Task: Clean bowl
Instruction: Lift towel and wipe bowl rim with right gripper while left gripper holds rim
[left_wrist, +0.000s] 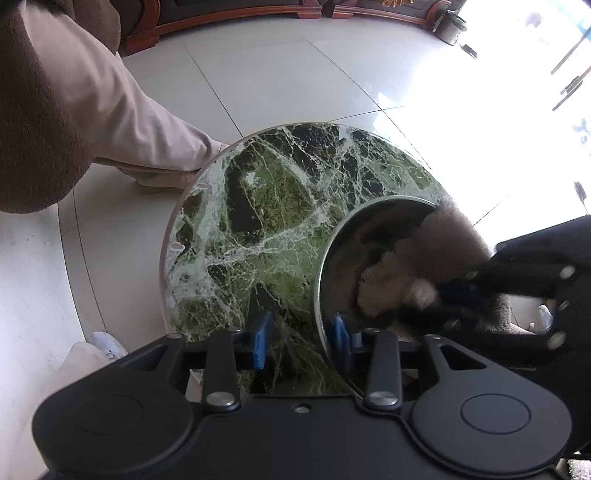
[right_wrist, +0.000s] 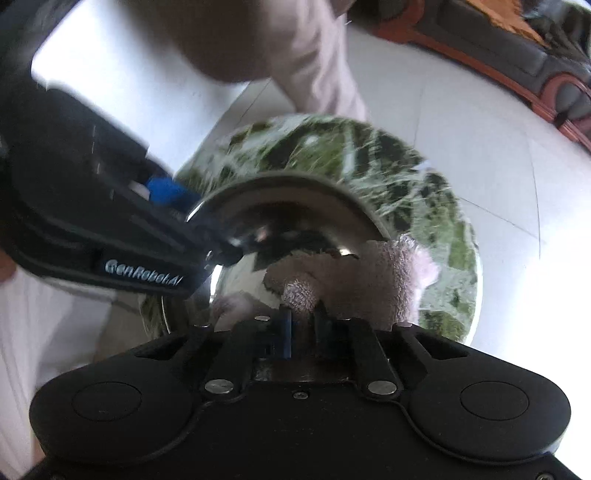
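Left wrist view: a round green marble table fills the middle, and the shiny metal bowl sits at its near right edge, tipped up so its hollow faces the camera. The left gripper points steeply down with its blue pads parted on either side of the bowl's rim: one pad outside over the marble, the other inside the bowl. I cannot tell whether the pads press on the rim. From the right comes the right gripper, its tips buried in a fluffy grey-pink cloth that lies against the inside of the bowl. A person's trouser leg stands beyond the table's far left edge on pale floor tiles.

Right wrist view, and it is blurred: the right gripper has its fingers closed together, pinching the cloth down in the bowl. The bowl's rim arches across the middle, table showing behind it. The left gripper sits at the bowl's left rim, blue pad showing just outside the metal.
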